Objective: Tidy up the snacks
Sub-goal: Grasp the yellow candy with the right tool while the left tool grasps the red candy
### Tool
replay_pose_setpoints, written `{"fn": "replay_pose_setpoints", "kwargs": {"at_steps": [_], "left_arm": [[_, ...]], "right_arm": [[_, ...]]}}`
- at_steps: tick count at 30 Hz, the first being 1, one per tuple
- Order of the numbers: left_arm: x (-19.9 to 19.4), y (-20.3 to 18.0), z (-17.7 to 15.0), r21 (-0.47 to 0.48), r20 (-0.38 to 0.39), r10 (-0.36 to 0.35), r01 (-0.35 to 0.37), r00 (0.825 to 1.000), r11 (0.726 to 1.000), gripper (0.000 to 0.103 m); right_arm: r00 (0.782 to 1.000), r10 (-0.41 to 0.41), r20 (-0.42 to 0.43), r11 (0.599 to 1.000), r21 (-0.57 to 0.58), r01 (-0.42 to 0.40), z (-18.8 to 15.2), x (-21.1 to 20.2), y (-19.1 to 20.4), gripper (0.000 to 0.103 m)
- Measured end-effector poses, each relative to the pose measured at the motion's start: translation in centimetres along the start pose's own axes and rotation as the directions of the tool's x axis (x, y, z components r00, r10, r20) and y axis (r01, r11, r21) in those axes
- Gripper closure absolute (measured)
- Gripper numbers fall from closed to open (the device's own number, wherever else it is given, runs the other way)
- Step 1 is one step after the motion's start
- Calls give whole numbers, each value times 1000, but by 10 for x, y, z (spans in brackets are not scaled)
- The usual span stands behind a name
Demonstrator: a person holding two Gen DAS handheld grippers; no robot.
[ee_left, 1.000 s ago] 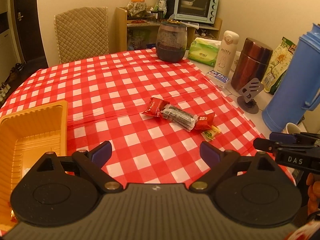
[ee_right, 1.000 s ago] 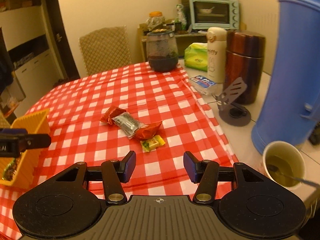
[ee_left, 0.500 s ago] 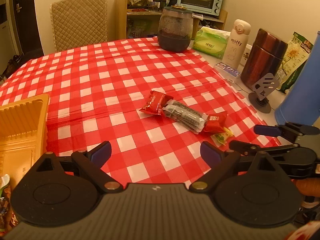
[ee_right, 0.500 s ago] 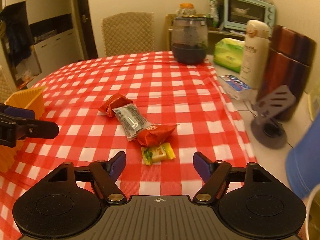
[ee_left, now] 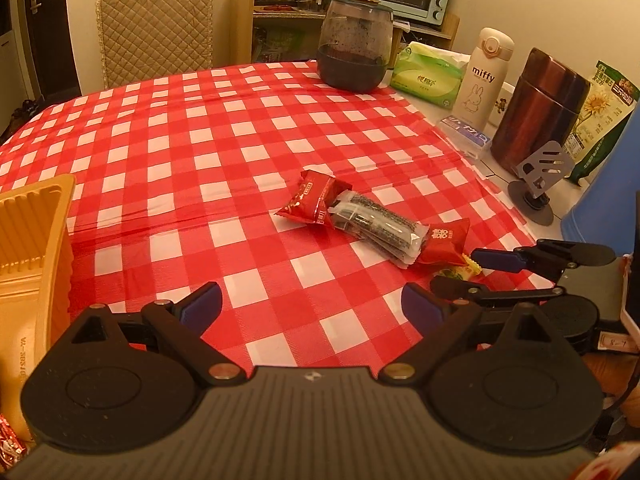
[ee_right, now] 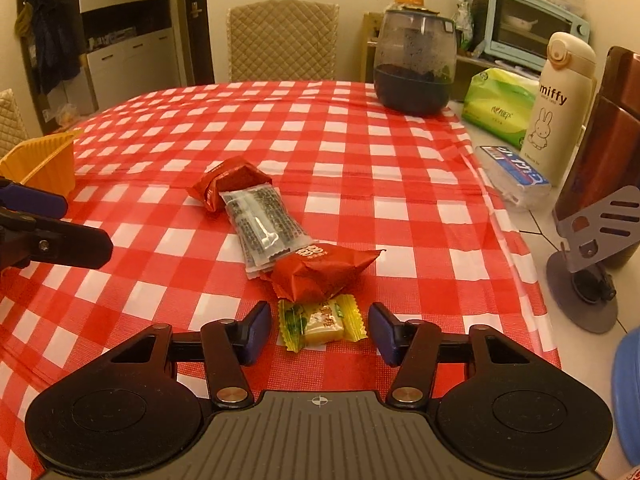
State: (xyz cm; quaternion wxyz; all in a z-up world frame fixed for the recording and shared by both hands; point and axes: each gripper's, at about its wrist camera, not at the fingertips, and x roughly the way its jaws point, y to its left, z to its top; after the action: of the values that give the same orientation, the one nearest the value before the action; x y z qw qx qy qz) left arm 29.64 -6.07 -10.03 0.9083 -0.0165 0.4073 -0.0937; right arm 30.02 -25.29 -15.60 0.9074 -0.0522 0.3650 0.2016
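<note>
Several snacks lie in a row on the red checked tablecloth: a red packet [ee_left: 314, 200] [ee_right: 228, 184], a clear packet of dark pieces [ee_left: 376, 226] [ee_right: 260, 224], a second red packet [ee_left: 444, 246] [ee_right: 320, 272] and a small yellow-green candy [ee_right: 320, 324] [ee_left: 460, 274]. My right gripper [ee_right: 320, 332] [ee_left: 472, 272] is low over the cloth with the candy between its jaws. The jaws are closing, and a gap still shows on each side of the candy. My left gripper [ee_left: 310, 304] [ee_right: 68, 224] hovers open and empty, short of the snacks. An orange tray [ee_left: 36, 240] [ee_right: 44, 160] sits at the left.
Along the table's right side stand a dark jar [ee_left: 354, 56], a green tissue pack [ee_left: 428, 76], a white miffy bottle [ee_left: 482, 80], a brown flask [ee_left: 536, 112], a grey phone stand [ee_left: 536, 184] and a blue jug [ee_left: 604, 184]. A quilted chair [ee_left: 156, 24] is behind the table.
Both grippers have sunk toward the table and moved in on the snacks. The right one rolled level and now straddles the yellow-green candy, its jaws widening then narrowing.
</note>
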Motion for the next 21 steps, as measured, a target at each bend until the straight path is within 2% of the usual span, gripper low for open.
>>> {"fn": "replay_pose_setpoints", "kwargs": {"at_steps": [1,5,12,17,21], "left_arm": [[1,-1,0,2,-1,-3,3,1000,1000,8],[7,-5,0,10,-3,-49,49,999,999,8],[18,-27,7,78,28,-107,104,994,991,9],[33,-55,10,177,57,-213,200,975,964,22],[49,-77,11,225,45,-255,238,966,945,28]], "right_arm": [[1000,-4,4,1000,0,4,0,-1,0,60],[1000,-8,9,1000,11,8,-1,-6,0,75],[996,-85,15,993,82,83,-6,-26,-12,76],[989,-151,4,966,215,146,-11,-40,-35,76],[984,-179,6,944,282,170,-16,-50,-48,76]]}}
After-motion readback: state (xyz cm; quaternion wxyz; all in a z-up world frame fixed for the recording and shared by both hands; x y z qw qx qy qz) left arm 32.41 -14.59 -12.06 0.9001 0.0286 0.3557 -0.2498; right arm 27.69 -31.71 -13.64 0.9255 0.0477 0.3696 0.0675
